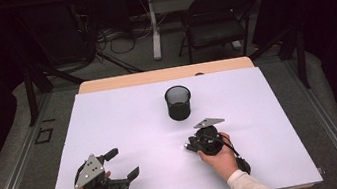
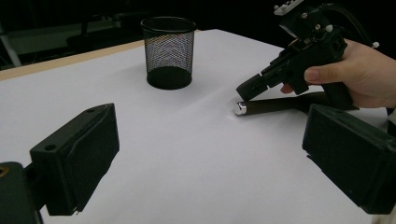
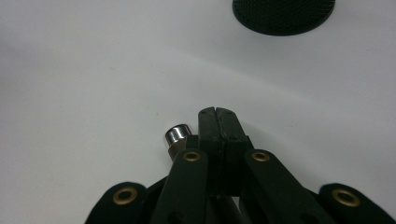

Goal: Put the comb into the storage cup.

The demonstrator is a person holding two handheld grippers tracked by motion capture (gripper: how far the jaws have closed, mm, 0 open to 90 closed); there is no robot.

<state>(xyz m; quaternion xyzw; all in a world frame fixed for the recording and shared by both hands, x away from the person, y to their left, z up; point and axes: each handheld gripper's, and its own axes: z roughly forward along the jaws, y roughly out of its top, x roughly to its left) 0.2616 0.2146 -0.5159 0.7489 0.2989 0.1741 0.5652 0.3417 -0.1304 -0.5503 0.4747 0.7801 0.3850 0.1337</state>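
A dark pen (image 2: 280,105) with a silver end (image 3: 175,135) lies on the white sheet (image 1: 135,119). My right gripper (image 3: 217,116) hangs just over it, pads pressed together with nothing between them. The pen runs beside and under the left jaw. In the high view the right gripper (image 1: 189,147) sits right of centre, below the black mesh cup (image 1: 179,102). The cup (image 2: 169,51) stands upright, and its base (image 3: 284,14) shows at the top of the right gripper view. Near the front left edge my left gripper (image 1: 122,163) rests open, its jaws wide apart (image 2: 210,154) over bare sheet.
The white sheet covers a wooden table whose far edge (image 1: 163,75) shows beyond it. A folding chair (image 1: 218,16) and another table's leg (image 1: 153,26) stand behind, on the floor. A person's hand (image 2: 364,74) wraps the right gripper's handle.
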